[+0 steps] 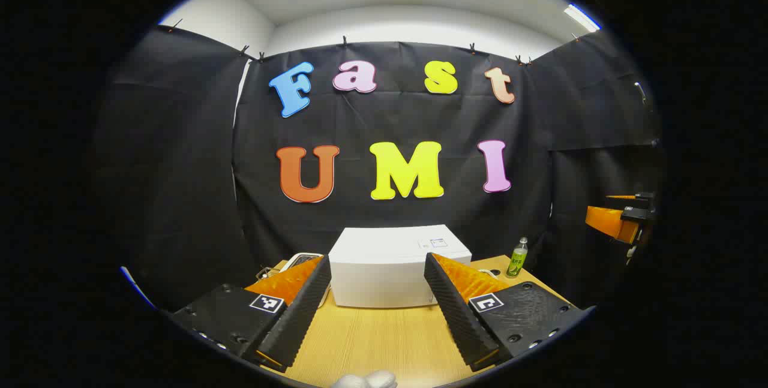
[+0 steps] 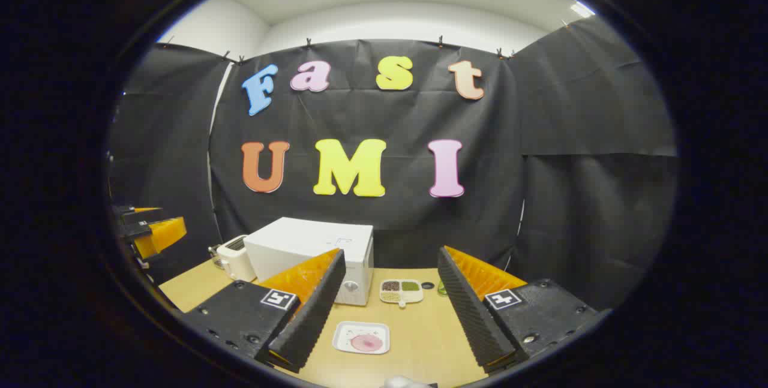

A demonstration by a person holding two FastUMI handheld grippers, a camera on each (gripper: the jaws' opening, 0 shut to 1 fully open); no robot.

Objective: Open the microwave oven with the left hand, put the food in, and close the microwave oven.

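A white microwave oven [image 1: 396,265] stands at the back of the wooden table [image 1: 378,340], its door closed; the right gripper view shows the microwave oven [image 2: 312,256] at an angle. My left gripper [image 1: 378,295] hangs open above the table, in front of the oven, nothing between its fingers. A white square plate with a pink round food [image 2: 362,338] lies on the table below my right gripper [image 2: 387,301], which is open and holds nothing. The other gripper shows at the right edge of the left gripper view [image 1: 624,220] and at the left edge of the right gripper view [image 2: 147,229].
A white toaster [image 2: 235,259] stands left of the microwave. A divided dish with small foods [image 2: 401,291] lies right of the oven. A green bottle [image 1: 517,258] stands at the table's back right. Black cloth walls close the booth on three sides.
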